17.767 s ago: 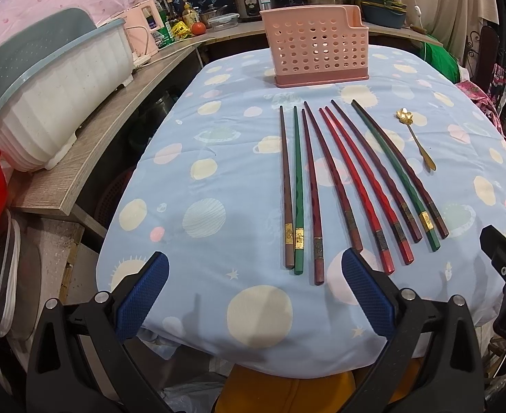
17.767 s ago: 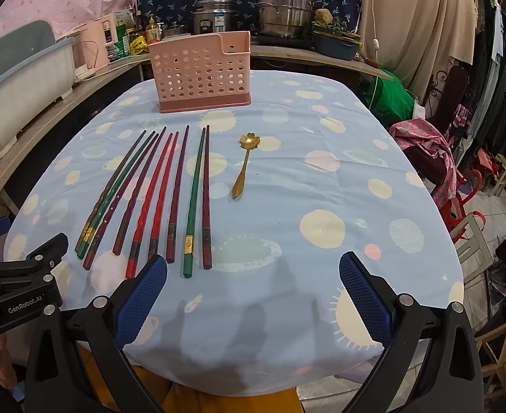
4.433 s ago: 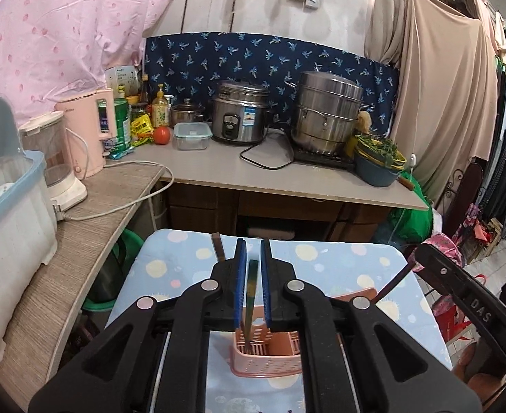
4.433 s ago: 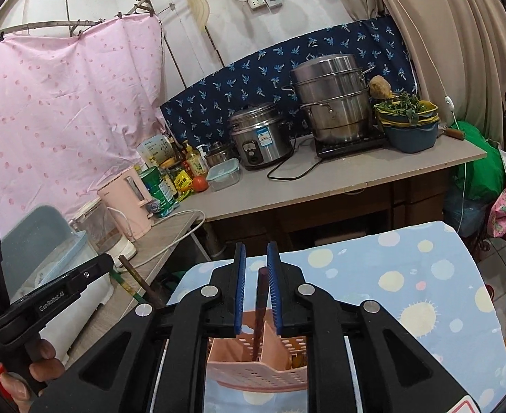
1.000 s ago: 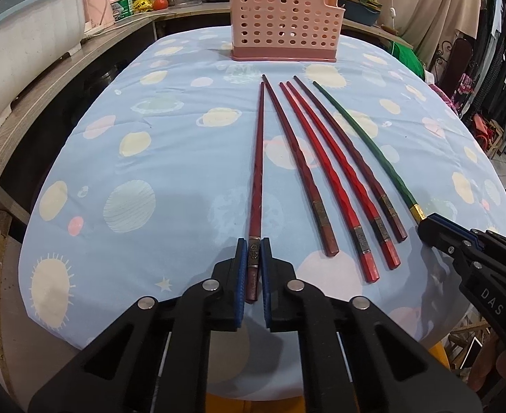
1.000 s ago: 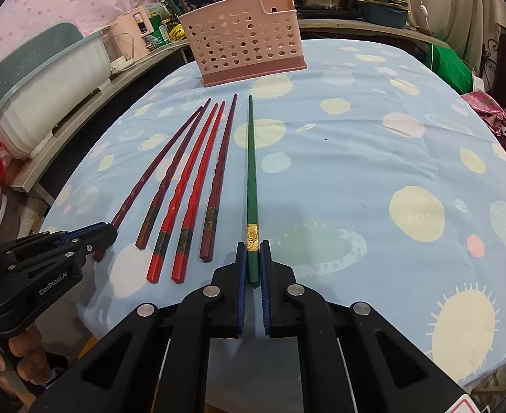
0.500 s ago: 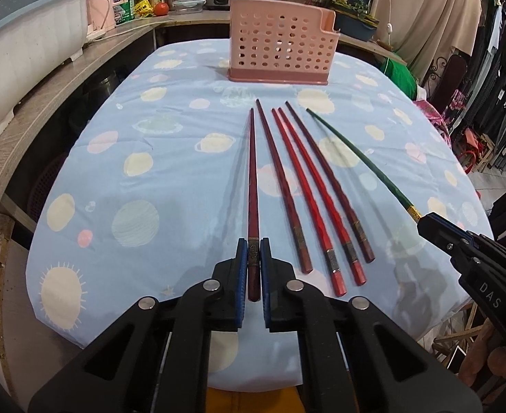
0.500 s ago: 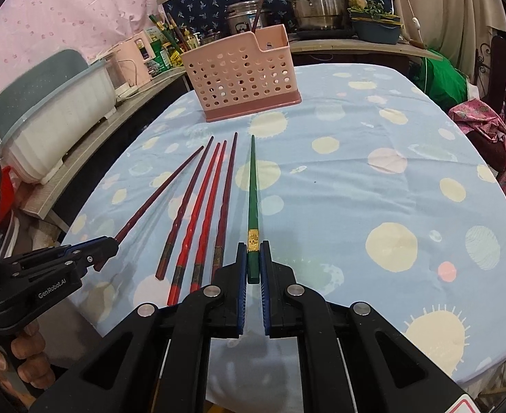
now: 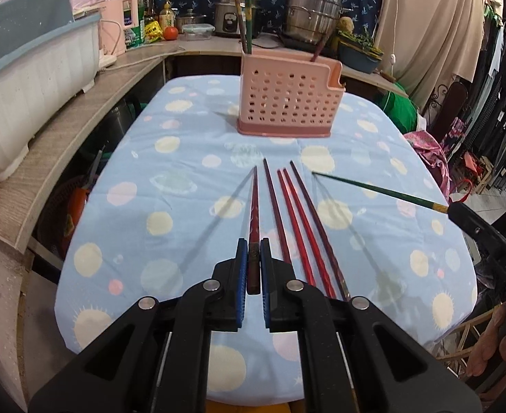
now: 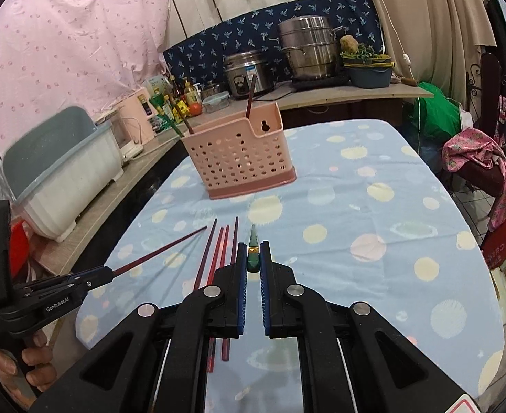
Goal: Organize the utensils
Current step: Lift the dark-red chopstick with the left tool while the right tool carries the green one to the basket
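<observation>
Left hand-held gripper (image 9: 251, 270) clamps one red chopstick (image 9: 253, 206) | right hand-held gripper (image 10: 252, 263) clamps one green chopstick (image 10: 253, 244) | four chopsticks (image 9: 297, 220) on table

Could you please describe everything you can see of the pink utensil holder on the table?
The pink utensil holder is a rectangular basket that looks like plastic, its walls pierced with rows of round holes above a darker pink base. One top corner is notched, and a keyhole-shaped hanging slot shows on its taller back wall. It stands upright at the far end of the table, on the blue cloth with pale dots. Three chopsticks already lean inside, two at one end and one at the other; neither gripper touches it.
</observation>
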